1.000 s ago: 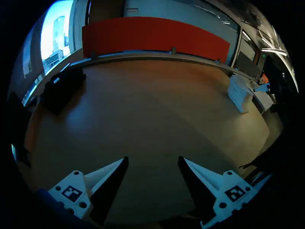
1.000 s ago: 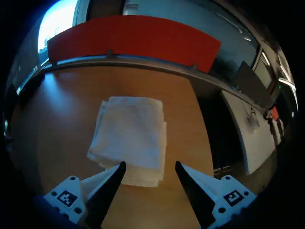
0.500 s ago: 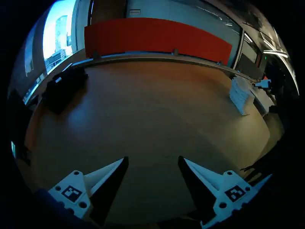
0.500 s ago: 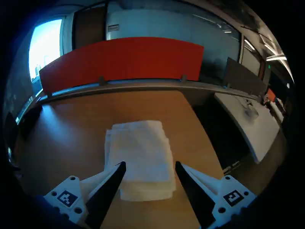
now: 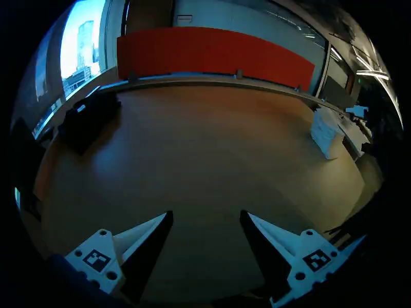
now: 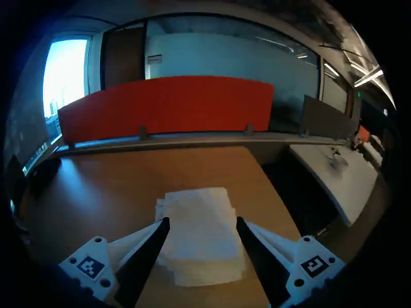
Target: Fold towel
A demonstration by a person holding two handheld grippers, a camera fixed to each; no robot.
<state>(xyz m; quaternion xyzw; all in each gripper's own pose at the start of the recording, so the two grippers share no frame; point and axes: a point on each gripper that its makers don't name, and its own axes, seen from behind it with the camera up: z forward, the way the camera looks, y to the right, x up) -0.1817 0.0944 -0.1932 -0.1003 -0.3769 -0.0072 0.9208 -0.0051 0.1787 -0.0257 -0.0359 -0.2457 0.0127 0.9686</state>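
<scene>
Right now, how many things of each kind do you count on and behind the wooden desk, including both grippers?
Grippers: 2, the left gripper and the right gripper, both open
Folded white towel pile: 1
Black object, too dark to identify: 1
Red divider panel: 1
Total: 5

Here's the white plastic left gripper (image 5: 205, 213): two tapered wedge fingers (image 5: 287, 242), black on the inner faces, each carrying a square black-and-white marker (image 5: 96, 260) ringed by small screw holes. The white plastic right gripper (image 6: 202, 219) looks identical.
</scene>
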